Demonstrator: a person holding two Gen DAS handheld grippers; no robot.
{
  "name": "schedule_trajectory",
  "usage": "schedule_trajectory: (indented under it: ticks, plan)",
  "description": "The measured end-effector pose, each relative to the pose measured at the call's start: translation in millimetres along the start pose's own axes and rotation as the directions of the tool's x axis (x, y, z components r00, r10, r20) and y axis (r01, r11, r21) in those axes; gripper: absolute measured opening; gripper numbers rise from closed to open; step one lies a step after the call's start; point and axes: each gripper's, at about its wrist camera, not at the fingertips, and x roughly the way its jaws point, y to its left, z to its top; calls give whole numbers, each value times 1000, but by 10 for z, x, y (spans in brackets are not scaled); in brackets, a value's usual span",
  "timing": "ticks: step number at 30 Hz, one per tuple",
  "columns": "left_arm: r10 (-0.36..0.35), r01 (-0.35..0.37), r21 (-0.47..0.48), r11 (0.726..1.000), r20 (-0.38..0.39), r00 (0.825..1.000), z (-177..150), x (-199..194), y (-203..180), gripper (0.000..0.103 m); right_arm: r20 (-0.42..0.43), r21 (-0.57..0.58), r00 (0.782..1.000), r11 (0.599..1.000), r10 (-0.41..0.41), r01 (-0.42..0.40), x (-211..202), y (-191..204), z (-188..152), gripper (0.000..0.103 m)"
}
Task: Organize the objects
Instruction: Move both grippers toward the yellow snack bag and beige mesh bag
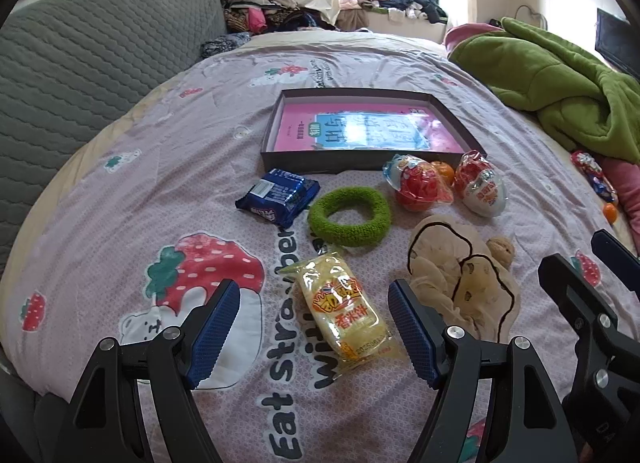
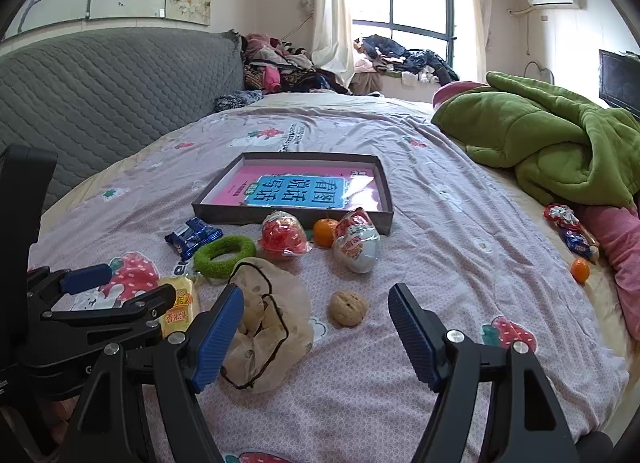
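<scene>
Grippers, left [image 1: 314,327] and right [image 2: 316,329], gape wide and empty; yellow plastic rice-cracker packet [image 1: 344,313] lies between the left's fingers; lower squarely, pinch its middle, carry to the shallow dark cardboard tray [image 1: 304,165].

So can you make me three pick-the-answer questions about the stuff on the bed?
1. Where is the pink book?
A. inside the dark box
B. under the green blanket
C. on the grey headboard

2. What colour is the fuzzy ring?
A. blue
B. green
C. red

3. How are the left tongs?
A. shut on the walnut
B. shut on the ring
C. open, holding nothing

Answers:
1 A, the box walls surround the book.
2 B, it is bright green in both views.
3 C, the blue pads stand wide apart above the yellow snack packet.
</scene>
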Motion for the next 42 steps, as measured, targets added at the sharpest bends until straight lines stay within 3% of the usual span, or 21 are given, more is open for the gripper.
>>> schedule_trajectory:
  ticks: [42]
  plan:
    - [-14, 15, -15, 1000, 43, 999, 68, -153, 63, 78, 47, -4, 998, 1000, -30, 30, -123, -100, 93, 74]
